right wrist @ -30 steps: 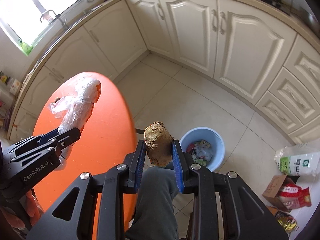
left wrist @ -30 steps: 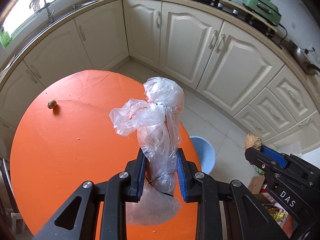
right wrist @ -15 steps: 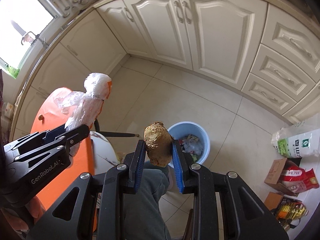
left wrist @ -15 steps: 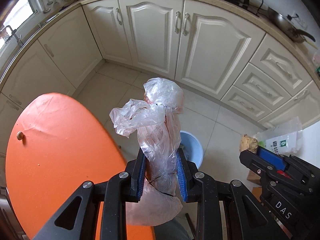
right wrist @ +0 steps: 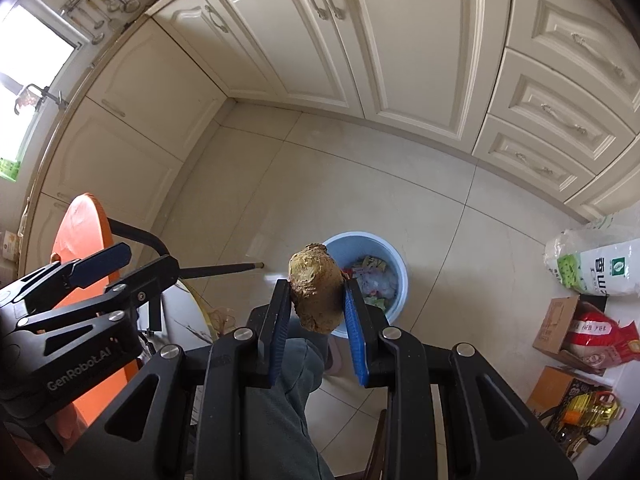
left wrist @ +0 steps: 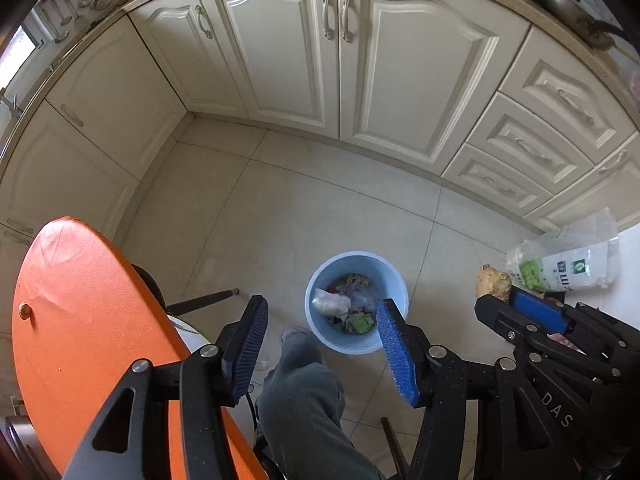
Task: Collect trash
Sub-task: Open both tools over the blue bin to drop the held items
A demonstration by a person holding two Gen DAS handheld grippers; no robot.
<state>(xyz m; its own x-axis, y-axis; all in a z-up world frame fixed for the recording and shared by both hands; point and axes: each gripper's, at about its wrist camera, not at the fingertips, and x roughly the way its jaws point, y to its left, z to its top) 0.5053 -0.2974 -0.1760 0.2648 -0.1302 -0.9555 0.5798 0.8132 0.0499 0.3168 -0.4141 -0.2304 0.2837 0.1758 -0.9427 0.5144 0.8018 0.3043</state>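
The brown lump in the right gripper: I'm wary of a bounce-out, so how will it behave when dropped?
The brown lump looks solid and knobbly, so it should probably fall straight rather than flutter. The right gripper clamps it without visible squashing, suggesting stiffness. The blue bin holds soft wrappers, which would likely cushion it.

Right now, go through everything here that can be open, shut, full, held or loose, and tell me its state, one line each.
Left gripper: fingers opening, nothing between them.
Right gripper: shut on the brown lump.
Brown lump: held off the floor, near the bin.
Blue bin: upright on the floor, no lid, trash inside.
Cabinet doors: shut.
Drawers: shut.
Orange table: one small brown bit lying on it.
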